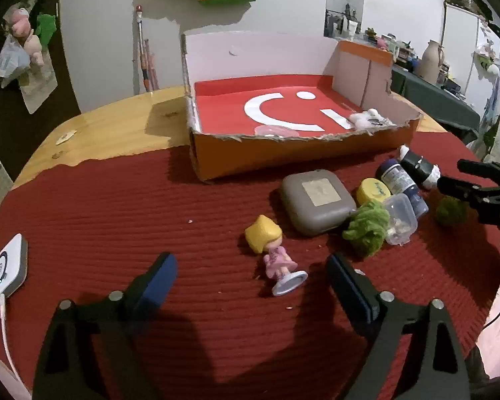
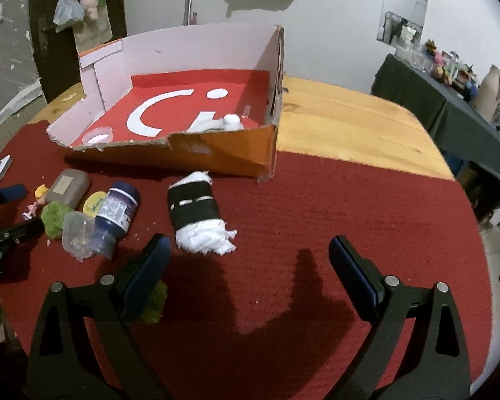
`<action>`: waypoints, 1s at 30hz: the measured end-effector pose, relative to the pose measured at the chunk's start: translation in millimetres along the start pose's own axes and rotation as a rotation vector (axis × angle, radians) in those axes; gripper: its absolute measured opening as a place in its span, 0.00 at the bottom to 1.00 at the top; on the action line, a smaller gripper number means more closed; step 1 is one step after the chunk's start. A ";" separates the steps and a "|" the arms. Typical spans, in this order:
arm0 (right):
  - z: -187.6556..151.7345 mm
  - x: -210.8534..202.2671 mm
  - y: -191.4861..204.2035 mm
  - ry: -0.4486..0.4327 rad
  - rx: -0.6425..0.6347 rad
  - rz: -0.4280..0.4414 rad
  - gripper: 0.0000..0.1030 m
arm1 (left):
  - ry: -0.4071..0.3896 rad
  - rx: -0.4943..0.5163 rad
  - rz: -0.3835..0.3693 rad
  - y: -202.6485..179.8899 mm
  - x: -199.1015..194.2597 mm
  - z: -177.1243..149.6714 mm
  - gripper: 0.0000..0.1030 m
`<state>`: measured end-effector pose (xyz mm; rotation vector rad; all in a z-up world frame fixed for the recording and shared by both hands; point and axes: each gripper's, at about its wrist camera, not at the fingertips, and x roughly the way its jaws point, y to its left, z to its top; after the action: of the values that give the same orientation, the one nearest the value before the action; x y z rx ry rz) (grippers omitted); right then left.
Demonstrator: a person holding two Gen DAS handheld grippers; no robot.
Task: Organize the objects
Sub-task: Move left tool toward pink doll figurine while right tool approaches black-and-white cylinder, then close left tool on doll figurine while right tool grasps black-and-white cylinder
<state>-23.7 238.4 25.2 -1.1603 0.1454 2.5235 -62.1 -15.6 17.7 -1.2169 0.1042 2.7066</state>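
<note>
Left gripper (image 1: 251,278), black triangular-cutout arms, silver rivets, blue pads (image 1: 158,281) (right gripper (image 2: 250,260) identical)

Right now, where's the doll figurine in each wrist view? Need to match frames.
Left wrist: doll figurine lies on its side at centre, just ahead of the open left gripper.
Right wrist: doll figurine small at the far left edge, beside the grey case.
Shared landmark: the orange cardboard box behind it.

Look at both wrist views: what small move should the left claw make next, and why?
Probably ease the left claw forward and down around the doll. Its jaws stand open, the doll lies on the red cloth just ahead between them, outside the cardboard box.
</note>
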 end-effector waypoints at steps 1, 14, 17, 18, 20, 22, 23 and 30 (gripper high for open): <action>-0.8 1.0 -0.6 0.002 0.002 0.007 0.94 | 0.003 -0.002 -0.005 -0.1 0.9 0.3 0.84; 9.7 19.0 12.0 0.019 -0.051 0.041 0.91 | -0.002 -0.013 -0.029 1.8 5.5 7.6 0.63; 14.4 27.2 15.0 0.045 -0.057 0.063 0.76 | -0.006 -0.019 -0.042 1.8 5.3 8.6 0.53; 15.8 29.2 16.7 0.047 -0.064 0.061 0.75 | -0.007 -0.018 -0.042 1.2 5.5 9.0 0.52; 18.3 29.7 19.7 0.041 -0.077 0.067 0.70 | -0.011 -0.015 -0.043 0.2 6.0 9.5 0.46; 20.3 31.0 23.3 0.042 -0.090 0.080 0.62 | -0.013 -0.017 -0.055 -0.9 6.6 10.1 0.38; 21.1 31.7 24.9 0.042 -0.092 0.085 0.58 | -0.014 -0.016 -0.062 -1.9 6.6 10.3 0.35; 19.5 27.9 37.6 0.027 -0.123 0.115 0.32 | -0.018 -0.023 -0.087 -5.4 5.7 10.9 0.21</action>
<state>-67.9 215.9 15.0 -1.2668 0.0655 2.6507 -72.9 -8.1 20.7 -1.1740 0.0173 2.6506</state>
